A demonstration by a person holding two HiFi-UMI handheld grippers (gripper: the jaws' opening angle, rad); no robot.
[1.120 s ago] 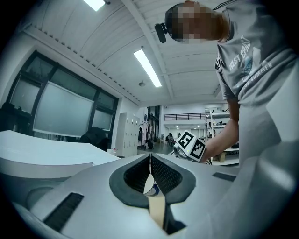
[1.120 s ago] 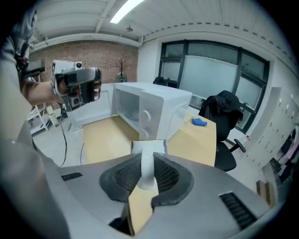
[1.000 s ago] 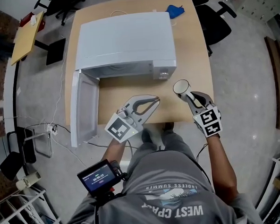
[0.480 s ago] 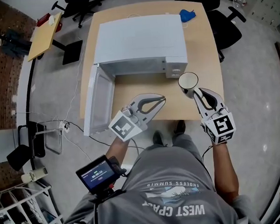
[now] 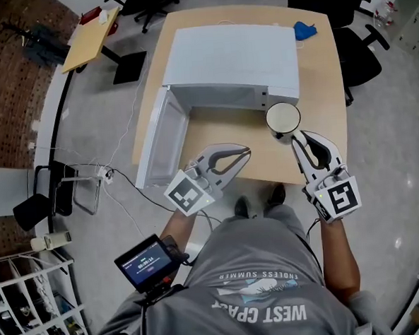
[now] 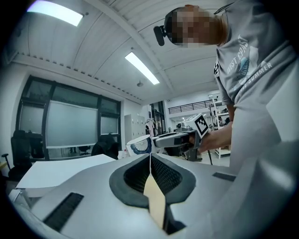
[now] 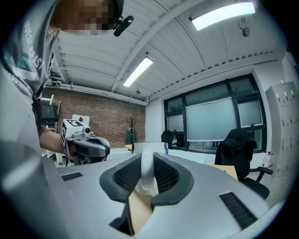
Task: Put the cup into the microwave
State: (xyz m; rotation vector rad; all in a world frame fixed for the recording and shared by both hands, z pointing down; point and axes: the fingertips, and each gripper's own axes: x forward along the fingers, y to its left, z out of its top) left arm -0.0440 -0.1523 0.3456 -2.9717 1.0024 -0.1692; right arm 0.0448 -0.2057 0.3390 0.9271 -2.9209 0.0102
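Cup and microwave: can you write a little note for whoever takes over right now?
Left hand-held gripper: shut, nothing in it, over the near part of the table.
Right hand-held gripper: shut on the cup, which is by the front right corner of the microwave.
Done: the door is swung open to the left, and the cup is gripped.
Left to do: move the cup into the microwave, set it down, let go.

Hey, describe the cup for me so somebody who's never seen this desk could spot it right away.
Find the wooden table with the white microwave, its door swung open. Just in front of the microwave's right corner, the right tongs hold the cup by its handle. It is the only small round thing there: white, with a dark rim.
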